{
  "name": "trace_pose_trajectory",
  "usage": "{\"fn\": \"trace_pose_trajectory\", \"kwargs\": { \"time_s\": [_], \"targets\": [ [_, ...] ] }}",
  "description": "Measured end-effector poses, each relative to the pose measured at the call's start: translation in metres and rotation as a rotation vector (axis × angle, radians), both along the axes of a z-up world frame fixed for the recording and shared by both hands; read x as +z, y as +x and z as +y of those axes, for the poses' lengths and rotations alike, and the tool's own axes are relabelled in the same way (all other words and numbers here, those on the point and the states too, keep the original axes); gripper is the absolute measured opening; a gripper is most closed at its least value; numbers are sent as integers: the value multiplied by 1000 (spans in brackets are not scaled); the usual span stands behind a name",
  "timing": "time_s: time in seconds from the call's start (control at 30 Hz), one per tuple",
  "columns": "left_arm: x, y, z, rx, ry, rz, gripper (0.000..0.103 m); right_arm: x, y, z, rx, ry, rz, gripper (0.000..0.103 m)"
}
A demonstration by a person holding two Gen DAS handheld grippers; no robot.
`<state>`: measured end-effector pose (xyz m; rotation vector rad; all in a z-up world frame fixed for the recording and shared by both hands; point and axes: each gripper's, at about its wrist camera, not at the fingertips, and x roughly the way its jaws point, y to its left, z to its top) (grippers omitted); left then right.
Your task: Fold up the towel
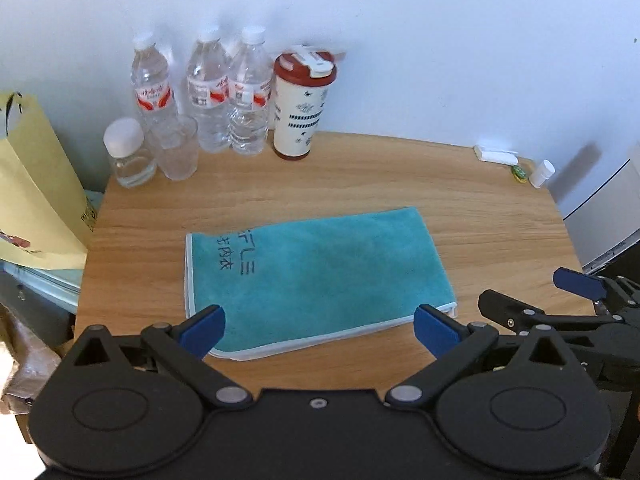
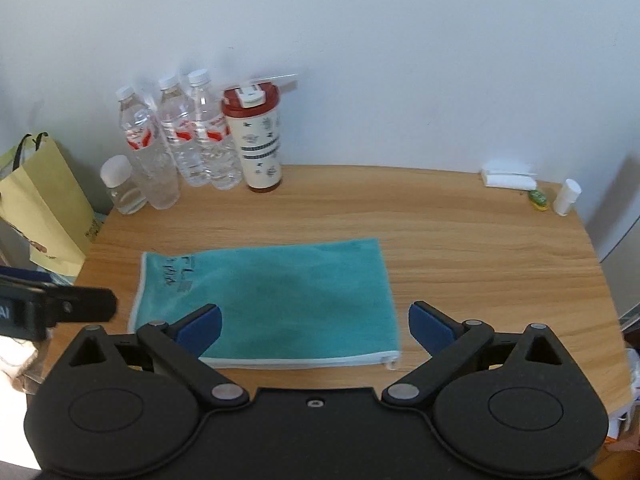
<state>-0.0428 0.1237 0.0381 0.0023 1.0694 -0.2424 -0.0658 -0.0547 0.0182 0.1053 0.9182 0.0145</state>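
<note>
Teal towel (image 1: 316, 280) folded into a flat rectangle with pale piping along its edges, lying near the middle of the worktop (image 1: 480, 216), a little toward the near edge; dark lettering printed at its left end. Left claw (image 1: 318, 330) spread as wide as it goes, blue pads (image 1: 202, 334) raised above the towel's near edge, gripping nothing, touching nothing. Right claw (image 2: 314, 328) likewise fully spread, blue pads (image 2: 430, 330) clear of the cloth, one over the towel's near left part and the other beyond its near right corner, empty. Same right claw visible in the left wrist view off the worktop's right edge (image 1: 576, 284); left claw's black body jutting in at the left of the right wrist view. Along the far left of the worktop, against the wall: three water bottles (image 1: 208, 92) with red labels, a clear cup (image 1: 178, 148), a small jar with a white lid (image 1: 128, 152), and a cream tumbler with a red lid (image 1: 300, 104). At the far right corner: a white packet (image 2: 506, 176), a small green object (image 2: 538, 198) and a little white bottle (image 2: 566, 196). Beyond the left edge, a yellow paper bag (image 1: 32, 184).
</note>
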Motion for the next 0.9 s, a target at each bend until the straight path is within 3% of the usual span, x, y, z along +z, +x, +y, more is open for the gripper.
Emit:
{"fn": "trace_pose_trajectory", "kwargs": {
  "time_s": [0.27,0.5,0.8,0.9],
  "targets": [
    [13,-28,-49,-44,68,-70,103,18,-18,-38,-28,36,2,102],
    [17,-26,-56,42,131,-88,103,22,-25,-56,-56,26,-15,102],
    [7,-16,-47,109,98,-10,103,16,-22,-57,-5,27,10,102],
    [5,-14,-42,109,52,4,103,13,-19,-59,-11,28,27,102]
  ]
}}
